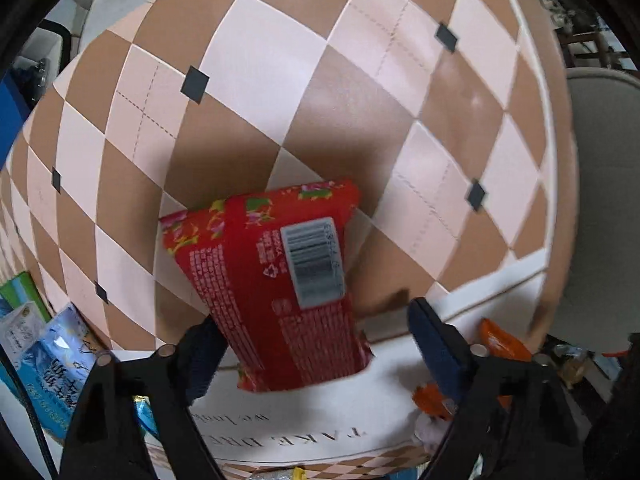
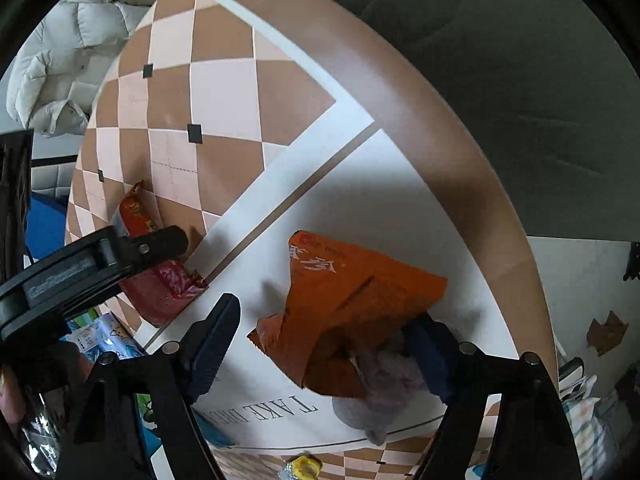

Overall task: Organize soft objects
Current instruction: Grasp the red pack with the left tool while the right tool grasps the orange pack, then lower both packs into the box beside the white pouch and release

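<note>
Checkered brown-and-pink tabletop (image 1: 248, 128) fills the frame; a red packet (image 1: 276, 280) lies low at centre, an orange packet (image 2: 352, 304) sits on the white printed panel (image 2: 376, 200), lower middle.

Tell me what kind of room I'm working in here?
Most likely a home living or dining area. A round table under a brown-and-pink checked tablecloth holds a red floral soft pack and a crumpled orange plastic packet; a cream puffer jacket lies beside the table.
</note>
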Tool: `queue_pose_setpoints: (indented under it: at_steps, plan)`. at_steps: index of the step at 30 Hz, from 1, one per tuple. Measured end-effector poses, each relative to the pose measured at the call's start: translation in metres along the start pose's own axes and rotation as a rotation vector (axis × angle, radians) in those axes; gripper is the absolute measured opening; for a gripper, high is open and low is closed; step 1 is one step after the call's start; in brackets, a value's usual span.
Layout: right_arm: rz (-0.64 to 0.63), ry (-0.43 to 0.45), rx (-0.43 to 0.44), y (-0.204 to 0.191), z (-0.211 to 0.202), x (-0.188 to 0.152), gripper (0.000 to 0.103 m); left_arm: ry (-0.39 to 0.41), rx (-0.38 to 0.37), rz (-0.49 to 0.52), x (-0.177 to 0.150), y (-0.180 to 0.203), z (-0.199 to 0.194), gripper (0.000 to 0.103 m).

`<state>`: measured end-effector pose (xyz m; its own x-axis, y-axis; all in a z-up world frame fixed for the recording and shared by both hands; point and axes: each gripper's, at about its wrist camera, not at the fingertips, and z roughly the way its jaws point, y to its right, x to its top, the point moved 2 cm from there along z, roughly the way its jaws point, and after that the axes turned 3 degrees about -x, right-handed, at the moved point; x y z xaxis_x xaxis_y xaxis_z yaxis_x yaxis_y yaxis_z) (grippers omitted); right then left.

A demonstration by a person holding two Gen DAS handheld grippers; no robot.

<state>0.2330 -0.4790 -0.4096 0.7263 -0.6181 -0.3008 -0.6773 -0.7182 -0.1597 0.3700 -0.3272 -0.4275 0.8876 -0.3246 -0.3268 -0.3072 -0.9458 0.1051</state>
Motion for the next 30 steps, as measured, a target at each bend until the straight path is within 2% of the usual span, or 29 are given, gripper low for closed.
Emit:
queue_pose_setpoints:
  at_steps: [4, 6, 8, 9, 10, 13, 16, 19, 22, 24, 26, 27, 30]
  plan:
    - [-0.011, -0.025, -0.002, -0.007, 0.008, 0.004, 0.076, 0.028, 0.064, 0.039, -0.005, 0.006, -0.001, 0.072]
    - [-0.016, -0.036, -0.012, -0.009, 0.013, 0.003, 0.066, 0.050, 0.069, 0.055, -0.006, 0.007, -0.004, 0.060]
    - [-0.015, -0.033, -0.031, -0.009, 0.014, 0.001, 0.050, 0.073, 0.073, 0.067, -0.010, 0.009, -0.009, 0.048]
    - [-0.020, -0.021, -0.037, -0.010, 0.013, 0.000, 0.046, 0.083, 0.079, 0.072, -0.013, 0.009, -0.011, 0.045]
    - [-0.026, -0.012, -0.041, -0.012, 0.011, -0.002, 0.042, 0.099, 0.084, 0.072, -0.017, 0.009, -0.014, 0.044]
    - [-0.051, 0.028, -0.064, -0.017, 0.002, -0.012, 0.039, 0.137, 0.089, 0.081, -0.031, 0.008, -0.023, 0.042]
    - [-0.081, 0.064, -0.065, -0.027, -0.013, -0.026, 0.039, 0.189, 0.028, 0.074, -0.061, 0.002, -0.043, 0.041]
    - [-0.141, 0.110, -0.027, -0.044, -0.042, -0.054, 0.039, 0.258, -0.037, 0.059, -0.095, -0.015, -0.073, 0.042]
    - [-0.228, 0.153, 0.003, -0.069, -0.066, -0.089, 0.039, 0.336, -0.102, 0.028, -0.138, -0.052, -0.113, 0.042]
    - [-0.307, 0.174, 0.029, -0.095, -0.081, -0.124, 0.038, 0.379, -0.135, -0.002, -0.168, -0.088, -0.136, 0.042]
    - [-0.361, 0.177, 0.060, -0.122, -0.092, -0.149, 0.038, 0.409, -0.145, -0.041, -0.206, -0.132, -0.152, 0.042]
    - [-0.395, 0.174, 0.079, -0.136, -0.096, -0.166, 0.038, 0.415, -0.144, -0.060, -0.207, -0.164, -0.163, 0.042]
    - [-0.494, 0.168, 0.125, -0.196, -0.099, -0.218, 0.038, 0.433, -0.123, -0.125, -0.249, -0.232, -0.172, 0.042]
